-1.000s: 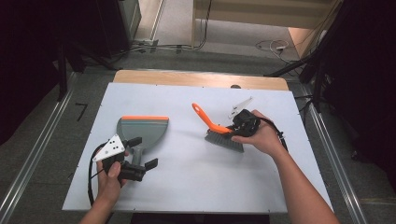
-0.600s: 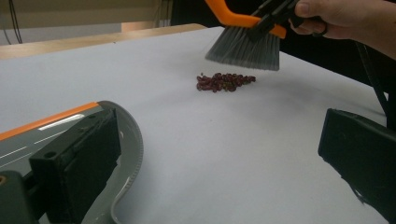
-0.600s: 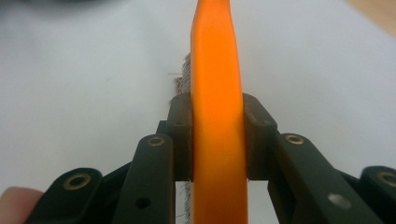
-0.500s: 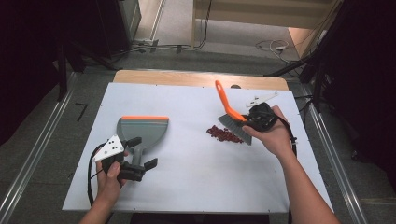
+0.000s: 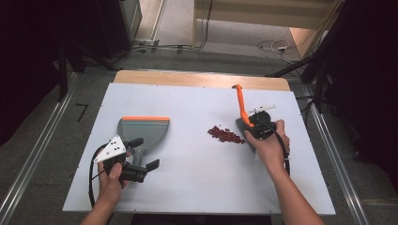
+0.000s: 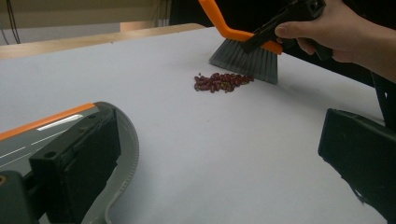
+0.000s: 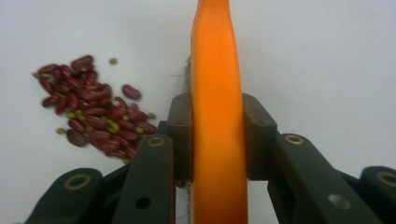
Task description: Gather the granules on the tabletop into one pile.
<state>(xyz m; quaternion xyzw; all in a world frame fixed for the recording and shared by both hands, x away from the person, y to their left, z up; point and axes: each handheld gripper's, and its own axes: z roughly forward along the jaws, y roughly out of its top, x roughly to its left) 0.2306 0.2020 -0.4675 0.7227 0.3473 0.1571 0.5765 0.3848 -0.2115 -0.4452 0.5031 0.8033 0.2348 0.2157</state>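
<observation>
A small pile of red beans (image 5: 225,135) (image 6: 220,81) (image 7: 93,114) lies right of the white table's (image 5: 197,187) middle. Just right of the pile a brush with an orange handle (image 5: 241,103) (image 7: 215,93) and grey bristles (image 6: 245,58) stands on the table. My right gripper (image 5: 256,126) (image 7: 217,121) (image 6: 264,39) is shut on that handle. A grey dustpan with an orange lip (image 5: 143,129) (image 6: 51,135) lies at the left. My left gripper (image 5: 145,153) (image 6: 219,135) rests by its handle with the jaws wide apart, the left jaw above the pan's edge.
A small white syringe-like thing (image 5: 263,108) lies behind the brush near the right edge. A wooden strip (image 5: 202,78) runs along the table's far side. Metal rails (image 5: 33,154) flank the table, and cables lie on the floor beyond it.
My right gripper has carried the brush to the right, off the beans, which now lie uncovered, and the handle has swung more upright. The left gripper and the dustpan have stayed put.
</observation>
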